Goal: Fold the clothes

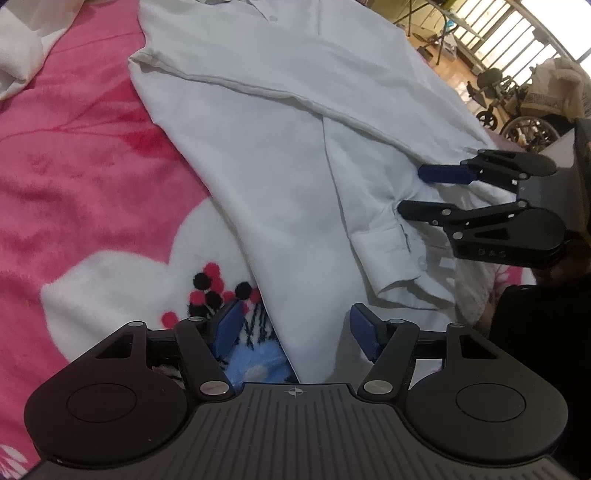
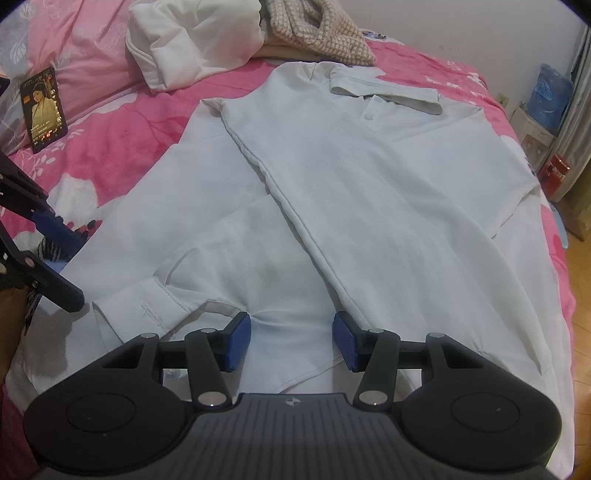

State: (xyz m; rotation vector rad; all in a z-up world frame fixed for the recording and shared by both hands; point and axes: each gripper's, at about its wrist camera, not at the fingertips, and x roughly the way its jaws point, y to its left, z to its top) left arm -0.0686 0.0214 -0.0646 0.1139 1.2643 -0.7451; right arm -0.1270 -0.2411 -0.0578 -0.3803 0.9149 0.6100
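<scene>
Left gripper: jaws spread wide and empty, hovering over the near left edge of the shirt where it meets the blanket. In the right wrist view it enters from the left edge, one blue pad above a black finger.
Phone: only the right wrist view shows it, propped on the pink bedding at far left, screen lit.
Blanket: pink plush with white patches and red and black dots, covering the bed.
White shirt: long-sleeved, buttoned, collar at the far end, lying flat on the blanket in the middle of the bed. One sleeve is folded diagonally across the front, running toward the near edge.
Cuff: buttoned sleeve end lying on the near left part of the shirt, just beside the left gripper's lower finger.
Bundled white cloth: heaped at the head of the bed, left of the collar; the left wrist view catches only a corner of it.
Checked fabric: beige, beside the bundle, seen from the right wrist only.
Right gripper: jaws open, holding nothing, low over the shirt's near hem. The left wrist view shows it from the side, its fingers either side of a raised fold near the cuff.
Wheelchairs: only the left wrist view shows them, on the wooden floor past the bed.
Water dispenser: right of the bed, right wrist view only.
</scene>
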